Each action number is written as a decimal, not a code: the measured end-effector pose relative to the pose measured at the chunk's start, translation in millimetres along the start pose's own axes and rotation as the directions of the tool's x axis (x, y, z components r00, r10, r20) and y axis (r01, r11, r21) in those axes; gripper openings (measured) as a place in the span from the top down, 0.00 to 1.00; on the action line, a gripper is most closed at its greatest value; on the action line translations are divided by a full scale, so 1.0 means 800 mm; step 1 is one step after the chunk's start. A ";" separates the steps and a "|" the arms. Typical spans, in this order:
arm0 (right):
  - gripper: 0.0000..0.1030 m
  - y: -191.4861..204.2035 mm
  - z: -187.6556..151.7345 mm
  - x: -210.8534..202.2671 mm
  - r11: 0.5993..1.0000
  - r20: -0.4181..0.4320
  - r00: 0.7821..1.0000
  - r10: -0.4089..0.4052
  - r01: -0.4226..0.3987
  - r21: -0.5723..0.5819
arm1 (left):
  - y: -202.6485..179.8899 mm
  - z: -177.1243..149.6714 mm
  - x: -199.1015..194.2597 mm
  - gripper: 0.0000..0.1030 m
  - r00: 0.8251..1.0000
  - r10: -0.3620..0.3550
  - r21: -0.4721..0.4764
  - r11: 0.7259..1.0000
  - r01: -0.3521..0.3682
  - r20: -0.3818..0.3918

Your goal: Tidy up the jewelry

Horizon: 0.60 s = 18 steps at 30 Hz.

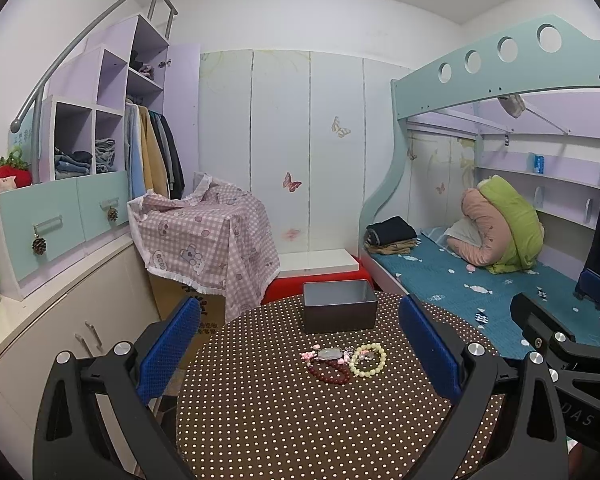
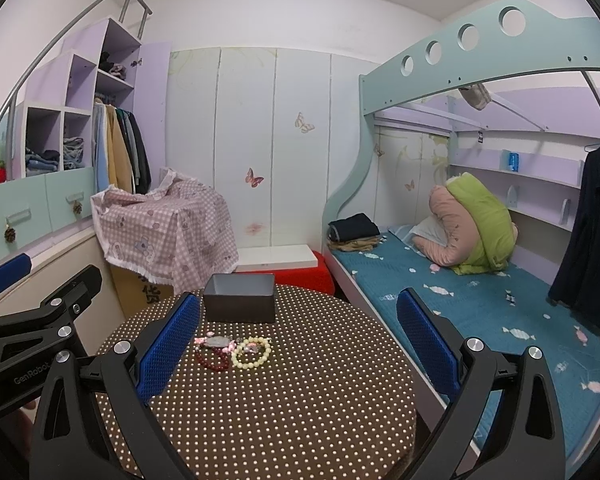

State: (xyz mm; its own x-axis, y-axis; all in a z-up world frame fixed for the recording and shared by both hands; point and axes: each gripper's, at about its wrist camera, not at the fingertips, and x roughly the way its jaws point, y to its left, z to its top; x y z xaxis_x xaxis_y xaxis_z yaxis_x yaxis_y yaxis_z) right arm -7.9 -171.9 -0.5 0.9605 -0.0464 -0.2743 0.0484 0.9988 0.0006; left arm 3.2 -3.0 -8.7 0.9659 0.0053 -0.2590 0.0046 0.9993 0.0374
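Round tabletop (image 1: 284, 432), brown cloth with white dots. My left gripper (image 1: 300, 356) hovers above its near side, blue pads spread wide, nothing between them. My right gripper (image 2: 298, 350) likewise: wide open, empty, held just right of the left one; each shows at the edge of the other's view. Jewelry lies in a small cluster at mid-table, well ahead of both grippers. Dark red bracelet (image 1: 329, 372) on the left, pale cream bracelet (image 1: 367, 359) on the right, the two touching or nearly so. A pink-and-grey piece (image 1: 327, 354) lies across their far edges; I cannot tell its kind. Beyond the cluster, apart from it, an open dark box (image 1: 339, 308) stands upright near the far rim of the tabletop; its pale inside shows nothing that I can make out. From the right wrist the cluster sits left of centre, close to my left pad, with the box straight behind it. Bed (image 2: 480, 304) with teal sheet to the right of the table; checked cloth (image 1: 208, 232) draped over something to the left.
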 end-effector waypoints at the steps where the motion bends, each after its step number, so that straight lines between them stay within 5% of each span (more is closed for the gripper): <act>1: 0.07 0.000 0.000 -0.001 1.000 0.001 1.000 0.002 -0.002 0.001 | 0.003 0.003 -0.006 0.07 1.000 0.001 0.002 1.000 -0.001 0.001; 18: 0.07 0.000 0.008 -0.008 1.000 0.008 1.000 0.005 -0.005 0.007 | 0.001 0.013 -0.021 0.07 1.000 0.008 0.008 1.000 -0.008 0.012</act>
State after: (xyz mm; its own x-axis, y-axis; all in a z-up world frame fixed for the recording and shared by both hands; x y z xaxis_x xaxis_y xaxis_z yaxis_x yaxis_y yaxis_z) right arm -12.2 -171.4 7.6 0.9629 -0.0413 -0.2665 0.0454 0.9989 0.0092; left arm -10.7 -2.5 5.7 0.9689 0.0132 -0.2471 -0.0015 0.9989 0.0472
